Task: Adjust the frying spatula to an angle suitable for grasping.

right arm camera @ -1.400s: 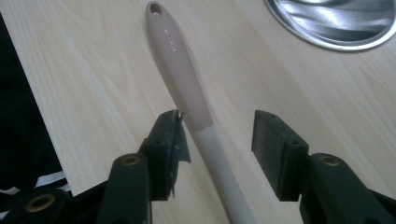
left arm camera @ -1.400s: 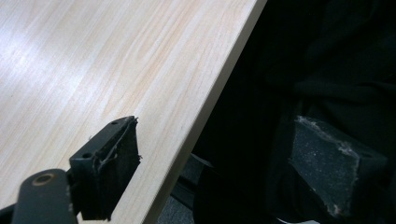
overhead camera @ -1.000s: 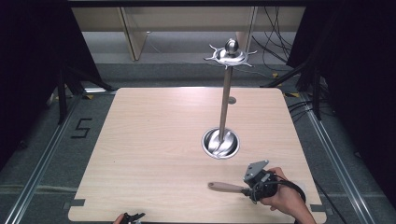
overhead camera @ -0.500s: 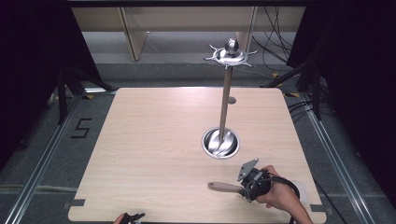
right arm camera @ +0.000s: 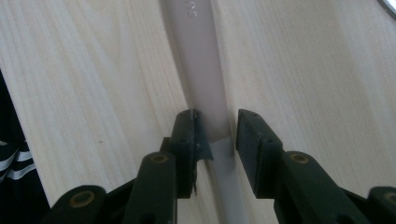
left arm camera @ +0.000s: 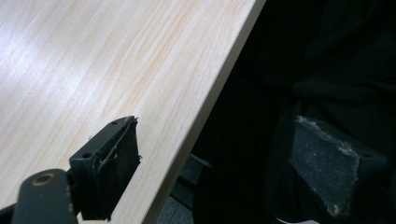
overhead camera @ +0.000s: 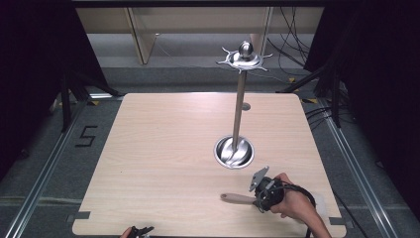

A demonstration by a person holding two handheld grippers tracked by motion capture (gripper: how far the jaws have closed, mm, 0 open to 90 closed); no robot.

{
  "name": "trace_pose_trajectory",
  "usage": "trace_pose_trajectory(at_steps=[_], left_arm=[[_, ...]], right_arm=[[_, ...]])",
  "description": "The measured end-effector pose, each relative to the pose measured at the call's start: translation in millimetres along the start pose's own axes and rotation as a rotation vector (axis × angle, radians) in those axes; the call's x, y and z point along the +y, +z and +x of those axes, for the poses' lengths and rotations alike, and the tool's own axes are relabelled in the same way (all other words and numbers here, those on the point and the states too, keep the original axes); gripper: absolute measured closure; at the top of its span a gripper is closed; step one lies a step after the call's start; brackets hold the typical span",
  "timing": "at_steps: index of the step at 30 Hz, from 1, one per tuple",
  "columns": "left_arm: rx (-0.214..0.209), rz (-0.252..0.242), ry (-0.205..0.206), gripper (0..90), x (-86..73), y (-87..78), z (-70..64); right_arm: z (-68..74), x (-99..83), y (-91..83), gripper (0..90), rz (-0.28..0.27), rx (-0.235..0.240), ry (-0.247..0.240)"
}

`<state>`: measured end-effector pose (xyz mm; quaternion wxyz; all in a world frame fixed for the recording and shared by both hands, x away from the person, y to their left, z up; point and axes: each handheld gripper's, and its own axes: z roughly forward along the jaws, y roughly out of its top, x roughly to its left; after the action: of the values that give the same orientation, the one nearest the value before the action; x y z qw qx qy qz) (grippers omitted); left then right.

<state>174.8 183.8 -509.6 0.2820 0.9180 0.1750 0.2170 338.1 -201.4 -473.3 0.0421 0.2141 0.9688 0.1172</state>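
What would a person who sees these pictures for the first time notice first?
Probably the tall metal stand, which rises from a round shiny base right of the middle of the wooden table and ends in a spiky crown. Next comes the right hand-held gripper near the table's front right corner, its jaws on either side of a pale wooden handle that lies flat. The left hand-held gripper hangs open at the table's front edge.

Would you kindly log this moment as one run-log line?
right gripper: jaws straddle pale handle lying on table, small gap remains | left gripper: open at table's near edge | metal stand: upright
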Motion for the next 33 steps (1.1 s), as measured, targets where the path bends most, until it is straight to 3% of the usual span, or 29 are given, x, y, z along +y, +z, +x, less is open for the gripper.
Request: trace_pose_trajectory(at_steps=[1,3,6,7,11,16,19,21,24,27,29,32,33], left_arm=[[-0.002,-0.003,0.001,14.9,0.2,-0.1,0.1],[-0.001,-0.004,0.001,14.9,0.2,0.1,-0.1],[0.012,-0.002,0.005,15.0,0.3,0.4,-0.4],[-0.004,0.002,0.003,14.9,0.5,-0.4,0.0],[-0.003,-0.003,0.001,14.9,0.2,0.6,-1.2],[-0.003,-0.002,0.000,14.9,0.3,0.5,-1.1],[-0.010,-0.007,-0.003,15.0,0.5,1.4,-1.5],[0.009,-0.004,0.004,15.0,0.8,0.5,-1.3],[0.020,-0.004,0.002,15.0,0.2,1.6,-1.5],[-0.006,-0.004,0.000,14.9,0.5,-0.5,-0.5],[-0.005,-0.001,0.004,15.0,0.7,-0.9,-0.2],[-0.011,-0.002,-0.001,14.9,0.4,-0.2,-0.5],[-0.004,-0.006,-0.001,15.0,0.5,-0.4,-0.7]], right_arm=[[-1.1,1.2,1.6,69.3,0.004,0.006,-0.047],[0.2,1.4,2.1,69.5,0.023,-0.004,-0.035],[-1.5,2.4,3.8,70.5,0.021,0.002,-0.053],[-0.6,3.0,3.3,70.5,0.033,0.000,-0.033],[-1.8,6.2,3.9,70.6,0.043,0.013,-0.035],[-2.4,9.7,4.9,71.4,0.054,0.026,-0.058],[-2.0,11.5,5.2,72.0,0.063,0.017,-0.083],[-0.4,12.4,4.9,72.8,0.070,-0.004,-0.095],[1.3,12.7,4.6,74.4,0.080,-0.021,-0.082],[-1.3,12.3,4.9,74.5,0.073,-0.024,-0.095],[-2.5,8.0,0.7,74.5,0.044,-0.019,-0.056],[-6.6,5.4,-1.6,74.6,-0.003,-0.014,-0.076],[-11.1,1.2,-6.9,74.6,-0.044,-0.004,-0.081]])
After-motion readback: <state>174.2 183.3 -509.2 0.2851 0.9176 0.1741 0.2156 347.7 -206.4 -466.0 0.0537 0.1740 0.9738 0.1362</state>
